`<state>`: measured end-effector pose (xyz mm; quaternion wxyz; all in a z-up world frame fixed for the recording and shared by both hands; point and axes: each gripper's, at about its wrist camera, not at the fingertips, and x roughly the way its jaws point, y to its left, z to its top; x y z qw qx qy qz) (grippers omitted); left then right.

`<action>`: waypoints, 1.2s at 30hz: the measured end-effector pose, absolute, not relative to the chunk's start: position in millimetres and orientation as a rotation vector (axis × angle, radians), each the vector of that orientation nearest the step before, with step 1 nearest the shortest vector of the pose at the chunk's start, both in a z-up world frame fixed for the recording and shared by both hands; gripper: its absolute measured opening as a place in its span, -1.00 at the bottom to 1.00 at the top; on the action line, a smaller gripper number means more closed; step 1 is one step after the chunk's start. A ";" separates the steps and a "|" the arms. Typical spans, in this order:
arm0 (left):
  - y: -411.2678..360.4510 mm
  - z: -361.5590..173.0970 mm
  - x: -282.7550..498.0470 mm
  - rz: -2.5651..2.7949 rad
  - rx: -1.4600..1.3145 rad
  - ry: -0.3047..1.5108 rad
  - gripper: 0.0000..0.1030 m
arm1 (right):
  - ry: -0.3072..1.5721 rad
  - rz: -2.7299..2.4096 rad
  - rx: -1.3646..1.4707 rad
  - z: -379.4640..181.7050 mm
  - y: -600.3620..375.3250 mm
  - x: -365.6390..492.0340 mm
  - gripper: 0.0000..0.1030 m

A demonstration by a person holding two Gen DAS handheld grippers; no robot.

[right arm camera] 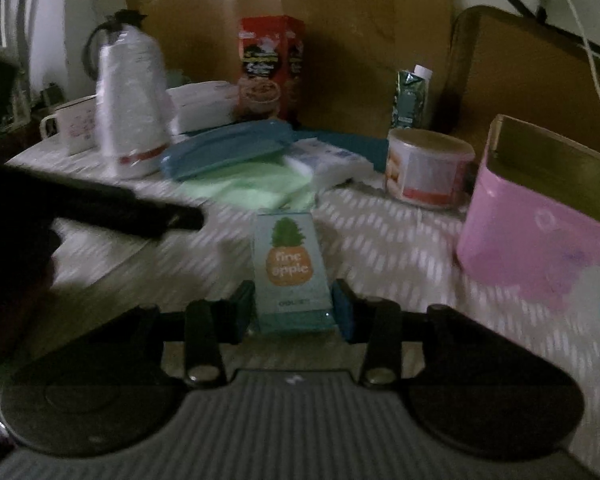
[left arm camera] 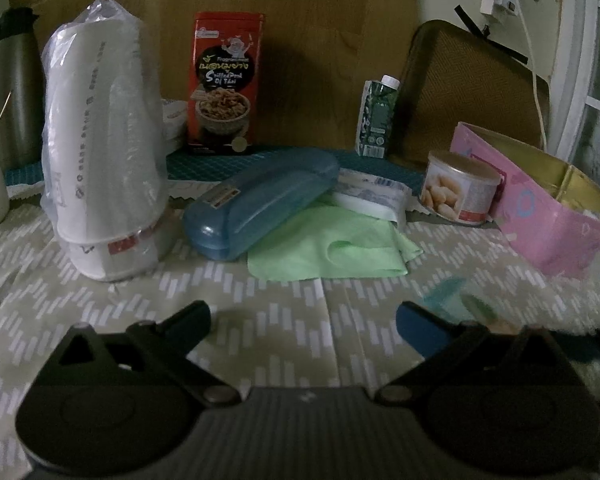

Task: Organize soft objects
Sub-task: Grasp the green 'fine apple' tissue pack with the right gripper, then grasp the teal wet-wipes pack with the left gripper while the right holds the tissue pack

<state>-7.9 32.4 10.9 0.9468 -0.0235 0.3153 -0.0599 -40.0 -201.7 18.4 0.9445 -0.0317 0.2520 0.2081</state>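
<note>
Only your right wrist view shows the small pale-teal pineapple-print tissue pack (right arm camera: 292,270); the left view catches just a blur of it. Your right gripper (right arm camera: 294,306) pinches that pack's near end, tilted down over the patterned tablecloth (right arm camera: 380,240). Your left gripper (left arm camera: 302,316) hovers spread, nothing between its 2 fingers, facing the light-green folded cloth (left arm camera: 332,244).

Near strip of patterned tablecloth (left arm camera: 284,320) lay free btwn grippers & clutter. Far side blocked: bagged cup stack (left arm camera: 104,152) left, blue case (left arm camera: 260,200) & green cloth (left arm camera: 332,248) centre, pink box (left arm camera: 540,216) right.
</note>
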 end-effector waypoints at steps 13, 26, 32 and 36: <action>29.9 9.6 -4.9 -0.126 -0.008 0.653 0.99 | 0.472 0.418 -0.048 12.5 -200.8 -53.5 -0.08; 37.3 11.3 -5.4 -0.150 -0.051 0.667 0.99 | 0.485 0.490 0.065 10.8 -199.0 -66.2 -0.12; 43.9 17.1 -17.0 -0.185 -0.143 0.715 0.99 | 0.521 0.550 0.261 8.5 -220.9 -66.4 -0.12; 50.9 22.5 -25.3 -0.243 -0.256 0.770 0.99 | 0.539 0.583 0.379 5.0 -233.7 -65.7 -0.12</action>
